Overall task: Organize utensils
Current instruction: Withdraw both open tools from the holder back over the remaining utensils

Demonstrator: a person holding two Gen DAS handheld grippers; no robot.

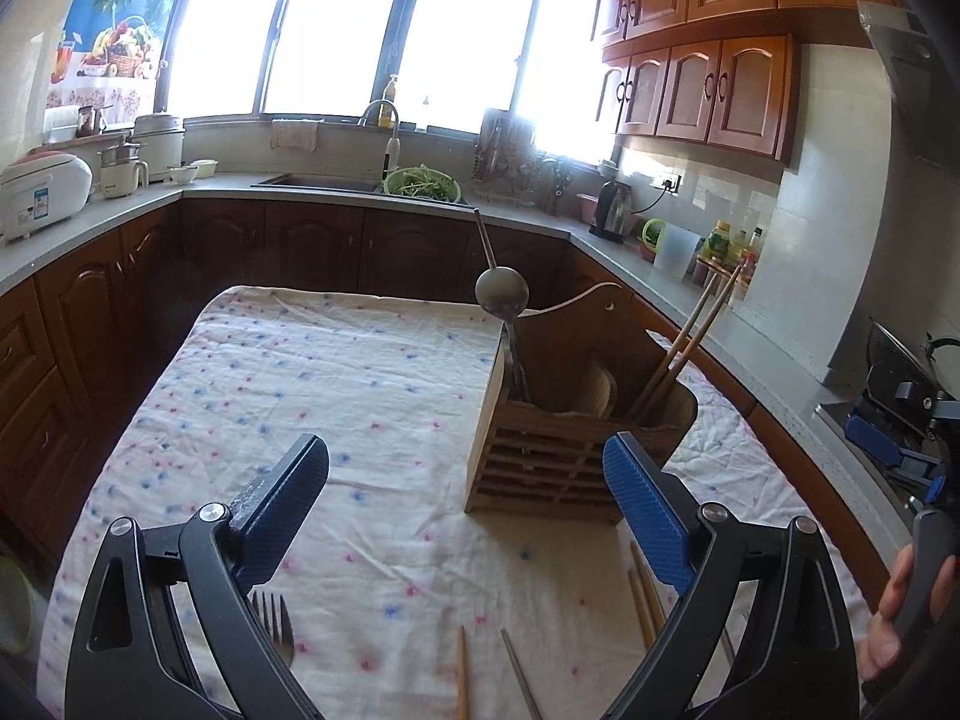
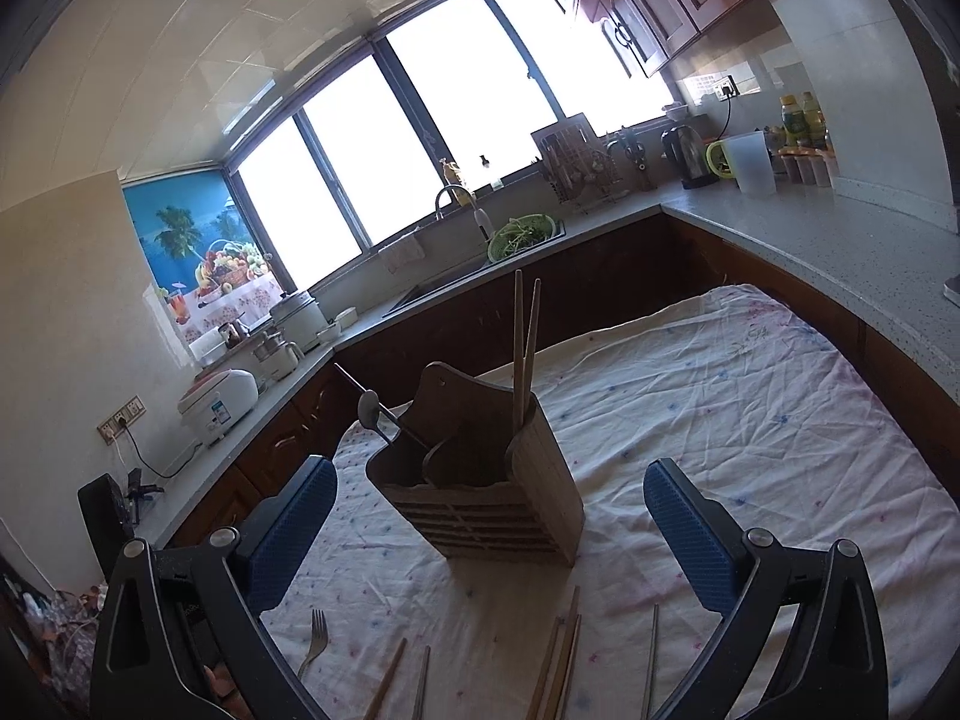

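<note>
From the left wrist, the table point(image 1: 372, 396) is viewed from above its near edge, facing the window point(image 1: 336, 30), with the holder point(image 1: 570, 420) seen close and right of centre. From the right wrist, the holder point(image 2: 480, 480) is seen centred, from a tilted angle. The holder, the cloth-covered table point(image 2: 750, 420), the sink point(image 2: 444, 282) and the window point(image 2: 456, 120) are shared by both views.

On my feeds, the white table cloth point(image 1: 372, 396) is speckled with small pink and blue dots. The slatted wooden utensil holder point(image 1: 558, 450) reads light brown, darker in shadow, with two pale tan wooden chopsticks point(image 1: 690, 336) and a grey metal spoon point(image 1: 501, 291) in it. My left gripper point(image 1: 468, 504) and right gripper point(image 2: 491, 540) both carry textured blue pads on black frames. The grey speckled counter point(image 2: 840, 240) sits above dark brown cabinet doors point(image 1: 312, 246).
</note>
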